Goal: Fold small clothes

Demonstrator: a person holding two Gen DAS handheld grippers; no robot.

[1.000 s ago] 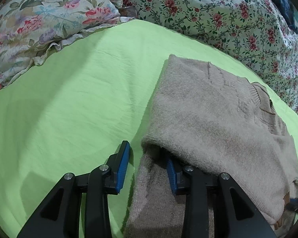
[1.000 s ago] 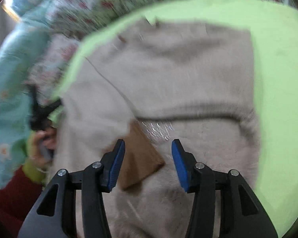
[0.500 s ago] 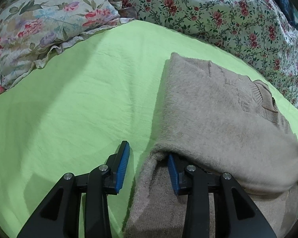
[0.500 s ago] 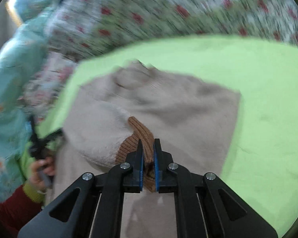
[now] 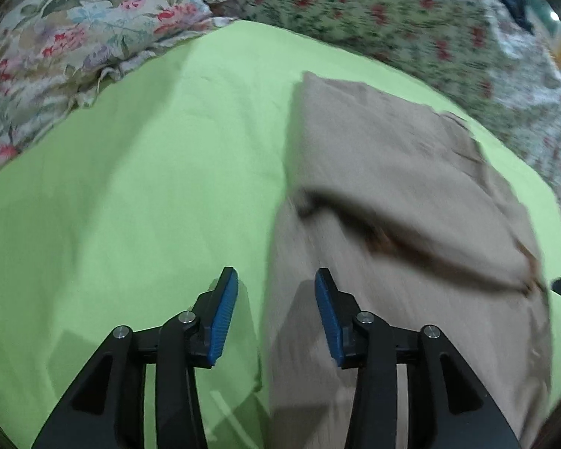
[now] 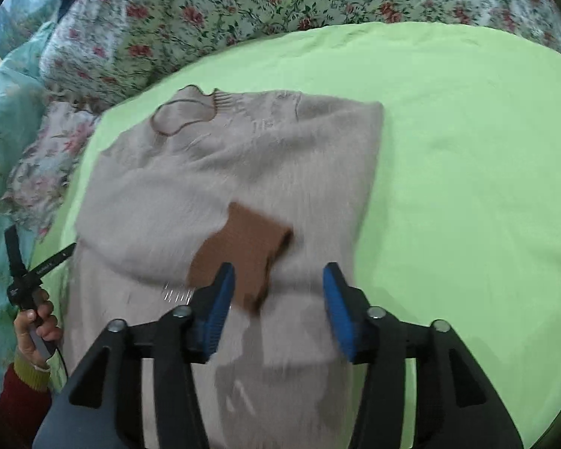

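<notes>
Both the left gripper (image 5: 276, 314) and the right gripper (image 6: 278, 299) hang above the beige sweater (image 6: 243, 172) on the green sheet (image 6: 467, 187), jaws opening, gripping nothing.

Even indoor light, soft shadows beneath both tools, motion blur in the left view, fisheye bending at dark edges.

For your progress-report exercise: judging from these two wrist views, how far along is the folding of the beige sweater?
Done: the sweater lies on the green sheet with its sleeves folded in; the brown cuff rests across the body.
In hand: nothing. The left gripper and right gripper are opening their jaws, with no cloth pinched.
Left: probably folding the body up towards the collar.
</notes>
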